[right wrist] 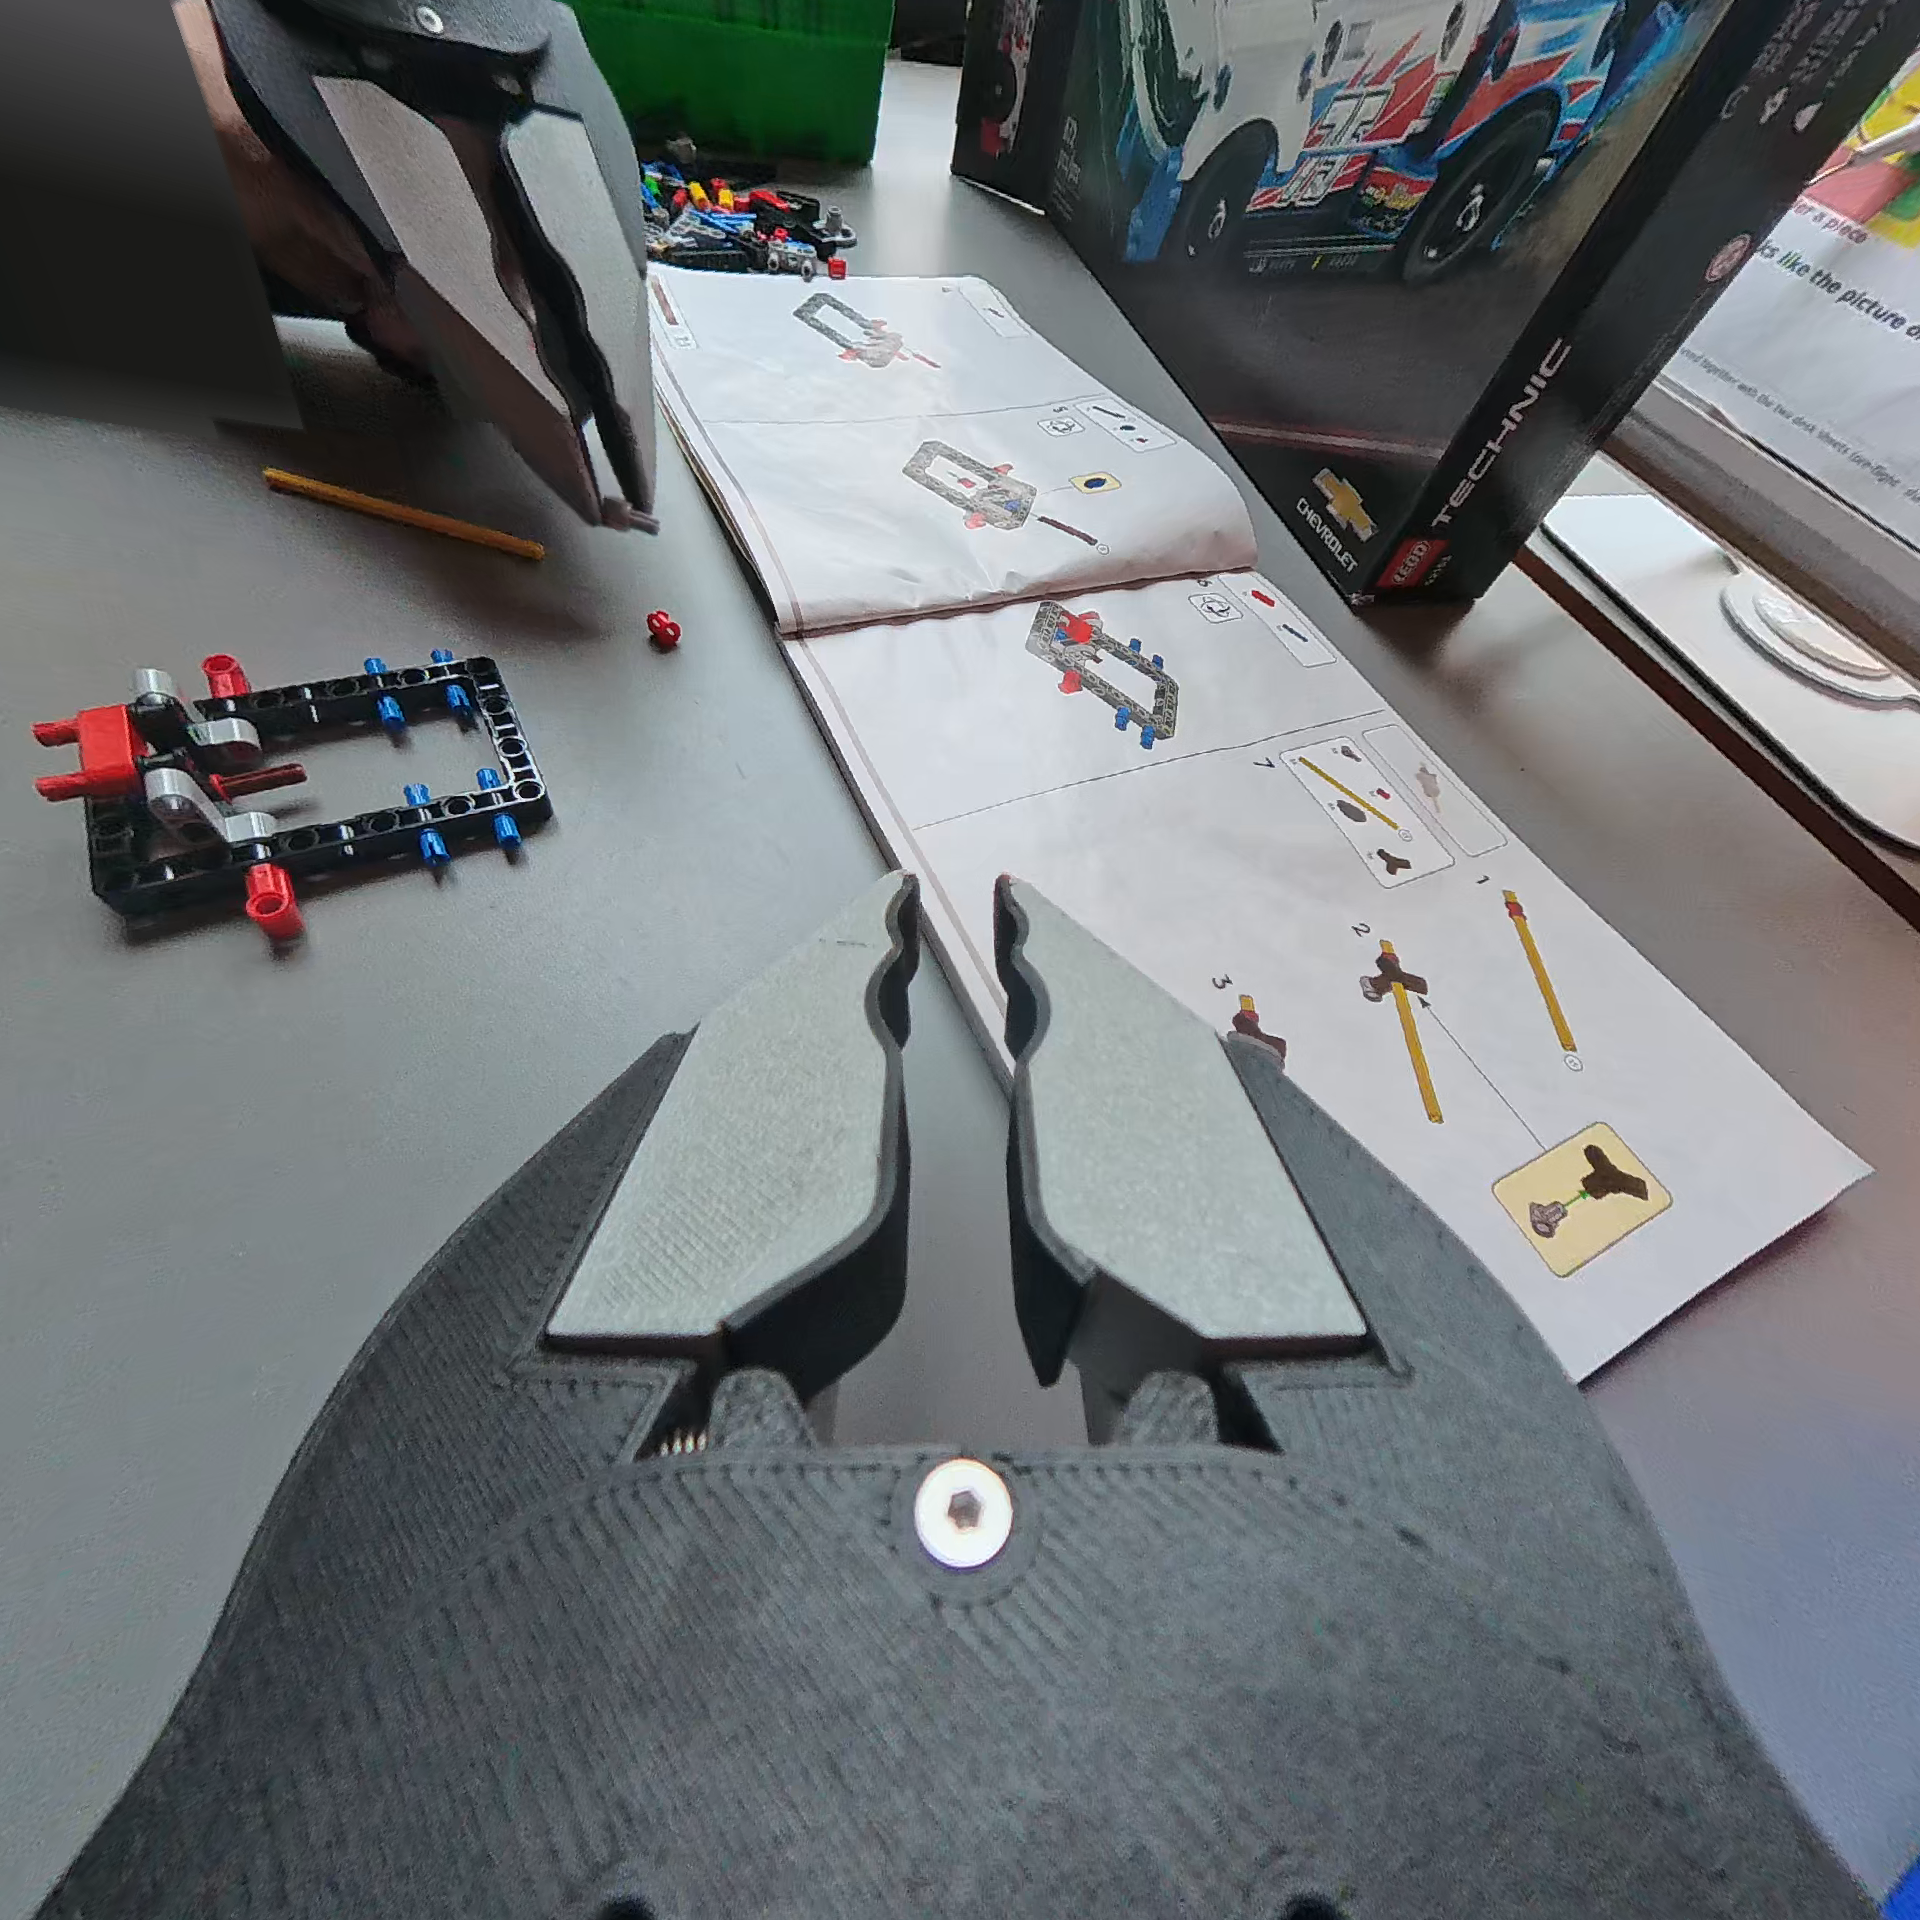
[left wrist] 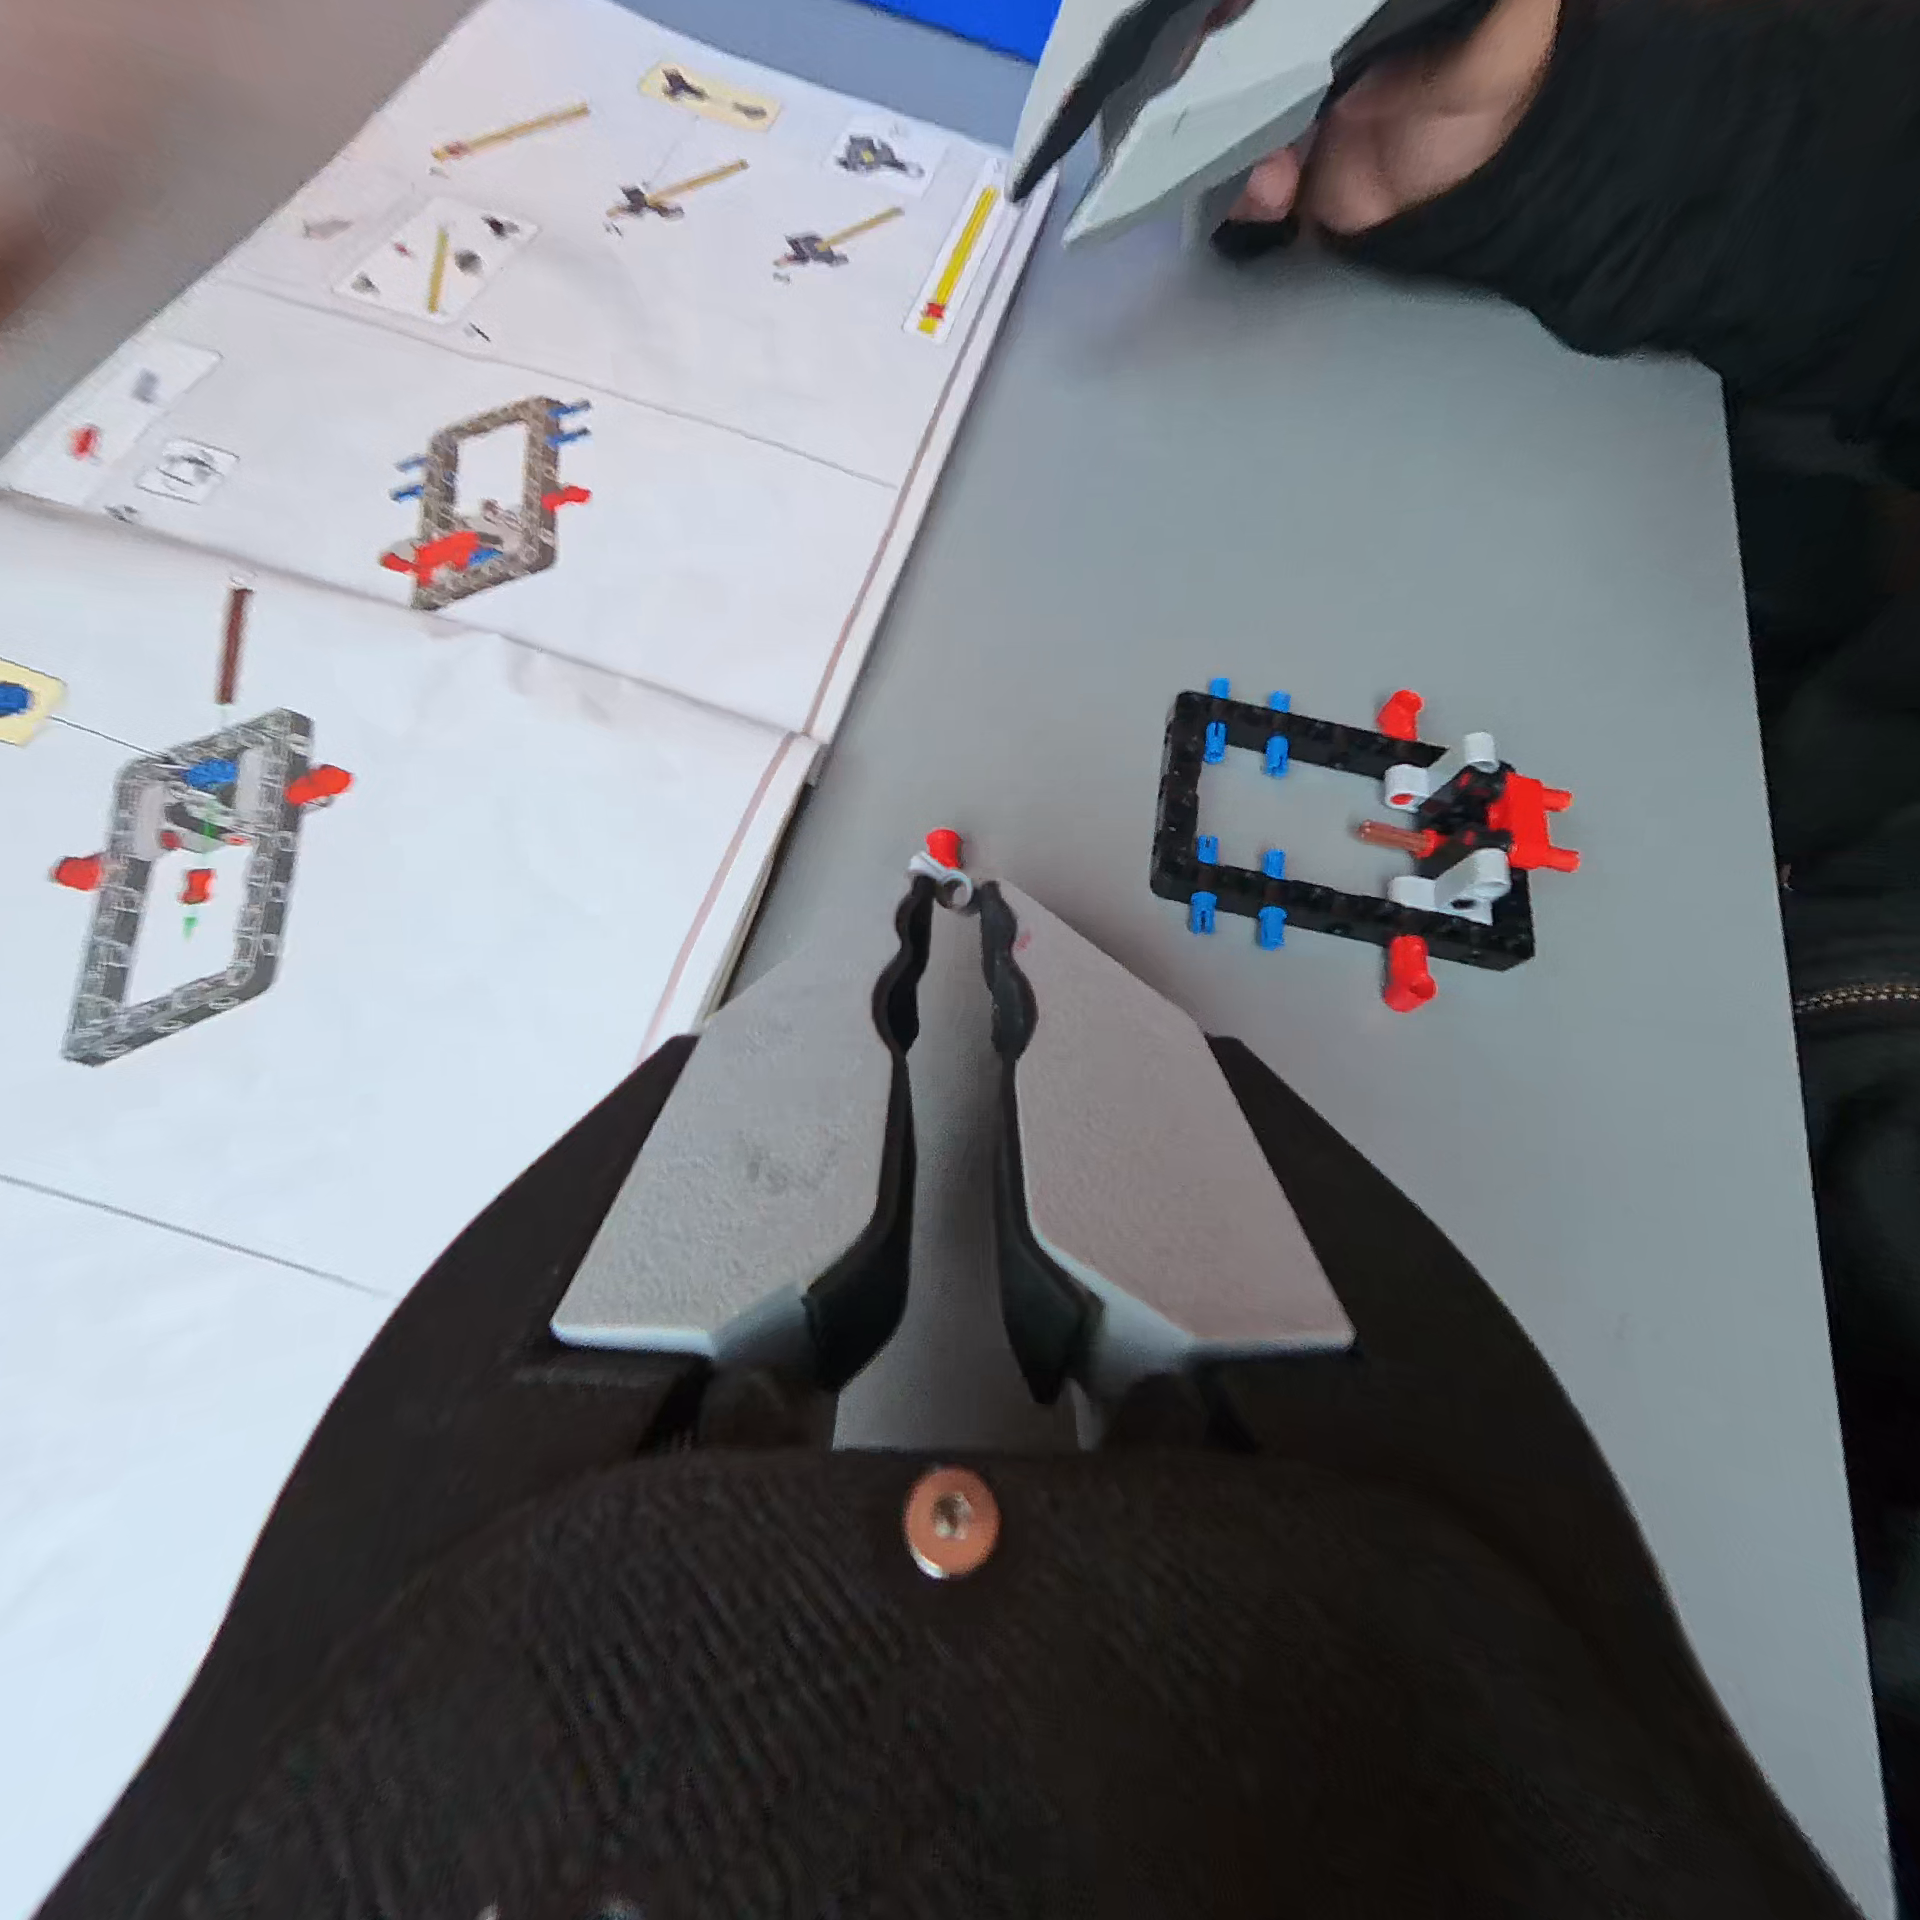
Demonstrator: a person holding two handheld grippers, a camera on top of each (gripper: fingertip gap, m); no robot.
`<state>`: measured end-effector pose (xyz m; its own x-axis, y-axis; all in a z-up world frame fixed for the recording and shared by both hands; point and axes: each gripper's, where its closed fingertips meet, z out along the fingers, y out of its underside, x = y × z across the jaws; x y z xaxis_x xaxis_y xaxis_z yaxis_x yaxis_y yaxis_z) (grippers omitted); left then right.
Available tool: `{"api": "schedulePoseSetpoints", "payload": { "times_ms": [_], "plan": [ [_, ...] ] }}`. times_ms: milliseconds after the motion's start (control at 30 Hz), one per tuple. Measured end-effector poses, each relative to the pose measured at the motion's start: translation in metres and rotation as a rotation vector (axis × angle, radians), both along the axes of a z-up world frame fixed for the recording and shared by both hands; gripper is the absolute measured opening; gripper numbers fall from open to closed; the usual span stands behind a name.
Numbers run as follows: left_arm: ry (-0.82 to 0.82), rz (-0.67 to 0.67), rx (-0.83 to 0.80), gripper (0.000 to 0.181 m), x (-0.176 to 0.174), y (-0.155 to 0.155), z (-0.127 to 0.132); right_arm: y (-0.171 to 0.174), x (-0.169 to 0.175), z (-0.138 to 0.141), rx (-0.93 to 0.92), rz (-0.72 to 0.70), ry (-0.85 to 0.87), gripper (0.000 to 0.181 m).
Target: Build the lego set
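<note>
So the left hand-held gripper (left wrist: 948, 896) has its tips pinched on a tiny light-grey piece (left wrist: 954, 886), held just above the grey table (left wrist: 1299, 540). Right in front of those tips, at 12 o'clock from them, a small red bush (left wrist: 943, 846) sits on the table; from the right wrist view it lies clearly apart, below the tips.

The main build, a black rectangular frame (left wrist: 1340, 826) with blue pins along both long sides, red connectors sticking out and a red block with grey liftarms at one end, lies flat on the table at about 3 o'clock from the left gripper, well apart from it.

The right hand-held gripper (right wrist: 956, 896) is holding nothing, fingers a little apart, hovering over the edge of the open instruction booklet (right wrist: 1049, 748).

A long yellow axle (right wrist: 403, 514) lies at 12 o'clock from the frame in the right view. Further back there's a pile of loose parts (right wrist: 743, 223) by a green bin (right wrist: 738, 73), and the set's box (right wrist: 1382, 270) stands at 1 o'clock.
</note>
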<state>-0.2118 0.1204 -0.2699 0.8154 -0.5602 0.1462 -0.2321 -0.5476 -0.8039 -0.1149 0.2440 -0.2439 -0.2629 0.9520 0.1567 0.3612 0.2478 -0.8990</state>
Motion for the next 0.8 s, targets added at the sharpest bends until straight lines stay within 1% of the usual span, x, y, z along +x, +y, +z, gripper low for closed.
{"api": "schedulePoseSetpoints", "payload": {
  "times_ms": [67, 133, 233, 333, 533, 667, 800],
  "plan": [
    [0.055, 0.005, -0.056, 0.007, 0.001, 0.0, -0.012, -0.001, 0.0, -0.002, 0.009, 0.002, -0.008, 0.011],
    [0.101, 0.008, -0.055, 0.007, 0.001, 0.001, -0.016, -0.001, 0.0, -0.002, 0.017, 0.001, -0.009, 0.01],
    [0.116, 0.012, -0.087, 0.007, 0.0, 0.0, -0.022, 0.001, 0.0, -0.002, 0.013, -0.003, -0.008, 0.01],
    [0.076, 0.011, -0.108, 0.009, 0.0, 0.0, -0.021, 0.001, 0.0, -0.001, 0.009, -0.004, -0.006, 0.01],
    [0.049, 0.022, -0.114, 0.021, -0.001, 0.0, -0.02, -0.001, 0.001, -0.001, 0.018, 0.005, -0.008, 0.01],
    [0.018, 0.028, -0.097, 0.022, -0.001, 0.001, -0.015, 0.0, 0.001, 0.0, 0.013, 0.004, -0.003, 0.01],
    [-0.033, 0.039, -0.045, 0.022, -0.001, 0.003, -0.003, 0.0, 0.001, 0.001, 0.008, 0.005, 0.004, 0.01]
  ]
}}
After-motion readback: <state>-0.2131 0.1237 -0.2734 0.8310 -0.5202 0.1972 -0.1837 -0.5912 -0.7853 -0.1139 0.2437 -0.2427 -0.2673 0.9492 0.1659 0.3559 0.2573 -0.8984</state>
